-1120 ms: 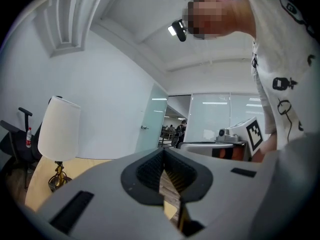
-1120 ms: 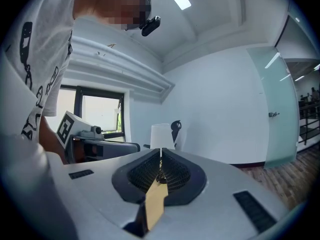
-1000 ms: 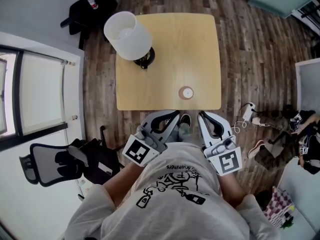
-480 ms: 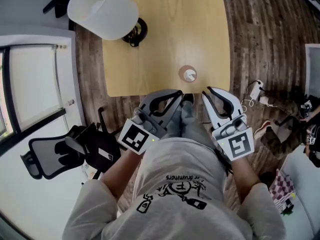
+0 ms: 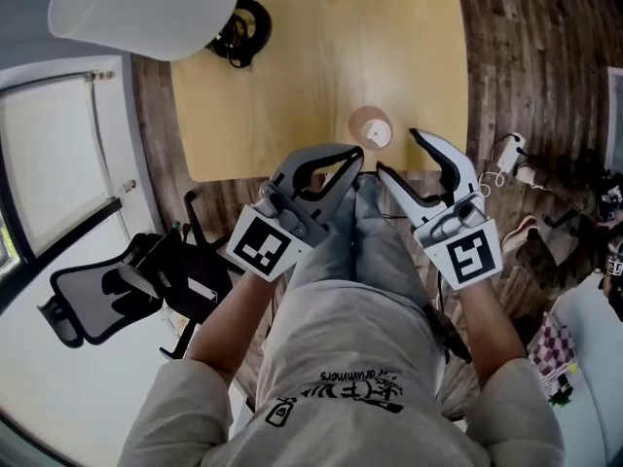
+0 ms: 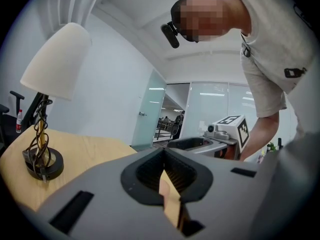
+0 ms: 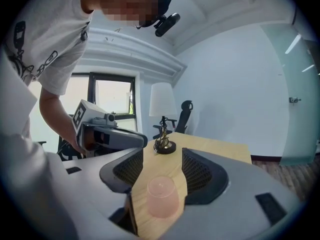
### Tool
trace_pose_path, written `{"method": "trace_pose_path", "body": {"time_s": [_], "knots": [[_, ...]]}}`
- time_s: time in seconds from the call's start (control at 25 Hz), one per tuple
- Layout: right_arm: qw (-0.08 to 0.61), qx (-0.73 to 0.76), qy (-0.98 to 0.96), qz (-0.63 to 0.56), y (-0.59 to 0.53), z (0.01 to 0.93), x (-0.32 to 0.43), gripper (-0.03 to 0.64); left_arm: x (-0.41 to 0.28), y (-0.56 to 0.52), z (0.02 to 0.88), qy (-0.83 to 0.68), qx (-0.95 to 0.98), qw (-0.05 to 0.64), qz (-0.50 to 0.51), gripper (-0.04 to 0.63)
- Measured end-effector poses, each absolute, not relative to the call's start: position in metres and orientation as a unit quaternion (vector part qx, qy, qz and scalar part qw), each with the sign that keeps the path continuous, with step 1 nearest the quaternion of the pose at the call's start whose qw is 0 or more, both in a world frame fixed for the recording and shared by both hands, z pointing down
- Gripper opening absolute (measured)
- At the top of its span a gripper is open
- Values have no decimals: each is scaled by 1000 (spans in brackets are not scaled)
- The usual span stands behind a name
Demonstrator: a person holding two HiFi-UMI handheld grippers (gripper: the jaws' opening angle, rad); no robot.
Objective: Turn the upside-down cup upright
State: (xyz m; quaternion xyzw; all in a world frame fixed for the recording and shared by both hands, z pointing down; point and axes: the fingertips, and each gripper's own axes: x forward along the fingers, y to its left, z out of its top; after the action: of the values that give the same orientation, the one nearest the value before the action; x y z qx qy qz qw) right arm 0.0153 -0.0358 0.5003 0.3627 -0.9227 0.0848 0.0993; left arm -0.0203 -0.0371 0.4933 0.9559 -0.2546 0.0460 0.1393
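A pink translucent cup [image 5: 371, 127] [image 7: 161, 197] stands upside down on the wooden table [image 5: 292, 86] near its front edge. My right gripper [image 5: 397, 152] [image 7: 163, 150] hovers at that edge just short of the cup. Its jaws are opening, and in the right gripper view the cup shows through the gap, with no pad touching it. My left gripper [image 5: 356, 156] [image 6: 163, 154] is shut and empty, just left of the right one, with its tips at the table edge. The left gripper [image 7: 107, 134] also shows in the right gripper view.
A table lamp with a white shade [image 5: 146, 3] [image 6: 50, 79] and a dark round base [image 5: 243, 22] stands at the table's far left. A black office chair [image 5: 107, 300] is on the floor to the left. Cables and a plug [image 5: 511, 154] lie on the floor to the right.
Both grippers have come down and forward to the table's front edge by the cup. The right jaws, shut before, now stand apart. The left jaws stay shut.
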Motion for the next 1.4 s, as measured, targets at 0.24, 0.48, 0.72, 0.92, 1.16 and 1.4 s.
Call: {"method": "trace_pose_path", "body": {"time_s": [0.24,0.48,0.72,0.92,1.16,1.4], "knots": [[121,349,-924,99,-36,546,2,288,-19,-45,522,-254,956,141,43,8],[147,345,-922,98,-41,583,-3,318,-20,-53,542,-246,959,136,42,8],[202,321,-923,72,-42,610,-10,337,-19,-55,555,-241,960,138,43,8],[161,330,-925,94,-48,609,-11,318,-17,-55,558,-244,959,140,38,8],[139,338,-926,91,-49,585,-11,311,-16,-50,539,-243,959,147,26,8],[154,329,-929,66,-50,548,-6,310,-20,-52,495,-254,958,136,13,8]]}}
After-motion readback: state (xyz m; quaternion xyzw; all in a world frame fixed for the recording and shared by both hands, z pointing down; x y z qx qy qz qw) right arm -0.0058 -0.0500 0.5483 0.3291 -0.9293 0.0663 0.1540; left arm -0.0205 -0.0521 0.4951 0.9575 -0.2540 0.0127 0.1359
